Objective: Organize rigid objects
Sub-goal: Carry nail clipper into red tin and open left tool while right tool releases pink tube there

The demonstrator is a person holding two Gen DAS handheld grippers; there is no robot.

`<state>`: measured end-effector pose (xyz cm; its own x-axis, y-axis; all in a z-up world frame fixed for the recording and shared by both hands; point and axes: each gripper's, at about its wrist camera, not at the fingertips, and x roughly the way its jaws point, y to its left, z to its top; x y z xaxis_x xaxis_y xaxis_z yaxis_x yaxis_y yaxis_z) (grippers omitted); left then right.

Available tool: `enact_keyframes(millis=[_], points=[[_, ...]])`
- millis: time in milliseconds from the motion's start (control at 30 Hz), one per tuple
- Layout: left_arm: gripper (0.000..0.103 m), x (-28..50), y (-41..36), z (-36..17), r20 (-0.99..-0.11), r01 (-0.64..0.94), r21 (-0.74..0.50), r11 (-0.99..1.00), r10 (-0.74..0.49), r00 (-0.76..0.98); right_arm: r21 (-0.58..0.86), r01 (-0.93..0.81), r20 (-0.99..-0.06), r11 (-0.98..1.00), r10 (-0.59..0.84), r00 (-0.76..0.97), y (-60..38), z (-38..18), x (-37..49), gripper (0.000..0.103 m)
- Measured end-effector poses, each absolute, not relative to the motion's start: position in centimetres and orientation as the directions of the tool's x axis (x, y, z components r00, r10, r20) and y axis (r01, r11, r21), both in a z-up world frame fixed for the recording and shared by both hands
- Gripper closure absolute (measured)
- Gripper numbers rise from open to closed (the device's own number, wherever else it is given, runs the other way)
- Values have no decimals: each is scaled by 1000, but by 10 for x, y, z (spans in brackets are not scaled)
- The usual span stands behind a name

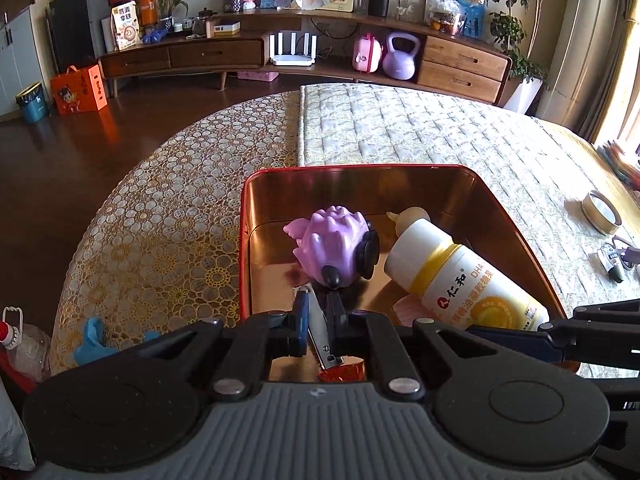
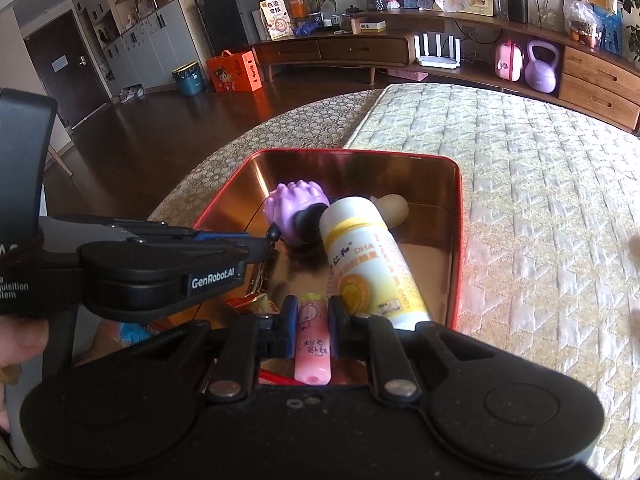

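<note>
Left wrist: left gripper (image 1: 318, 316) fingers clamp flat silver metal nail clipper (image 1: 320, 330) over red-rimmed, gold-lined tin box (image 1: 360, 168) on tabletop.
Tin contents: purple plastic toy (image 1: 334, 242), white-and-yellow supplement bottle (image 1: 460, 276).
Right wrist: right gripper (image 2: 313, 326) fingers grip pink tube (image 2: 312, 344) above tin.
Risk: grippers crowd; release could knock bottle.

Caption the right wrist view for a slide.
Right gripper holding a pink tube over the red tin, beside the white bottle.
</note>
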<state>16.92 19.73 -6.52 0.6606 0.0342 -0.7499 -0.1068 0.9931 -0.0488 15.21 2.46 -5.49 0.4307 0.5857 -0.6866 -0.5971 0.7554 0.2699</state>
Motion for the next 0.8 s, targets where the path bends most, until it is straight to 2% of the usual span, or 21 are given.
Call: enact_keyframes(millis=[133, 433, 667, 800], points=[[94, 169, 197, -65, -751, -108, -43, 993, 39, 660, 295, -591, -685, 751, 597, 417, 20, -56, 151, 87], [94, 160, 199, -56, -735, -118, -66, 991, 32, 678, 344, -592, -660, 729, 636, 399, 5, -44, 141, 76], [93, 150, 191, -48, -728, -114, -64, 991, 31, 685, 347, -602, -628, 719, 655, 420, -9, -30, 127, 63], [93, 141, 184, -42, -725, -104, -69, 992, 22, 688, 347, -598, -615, 722, 657, 437, -17, -23, 122, 59]])
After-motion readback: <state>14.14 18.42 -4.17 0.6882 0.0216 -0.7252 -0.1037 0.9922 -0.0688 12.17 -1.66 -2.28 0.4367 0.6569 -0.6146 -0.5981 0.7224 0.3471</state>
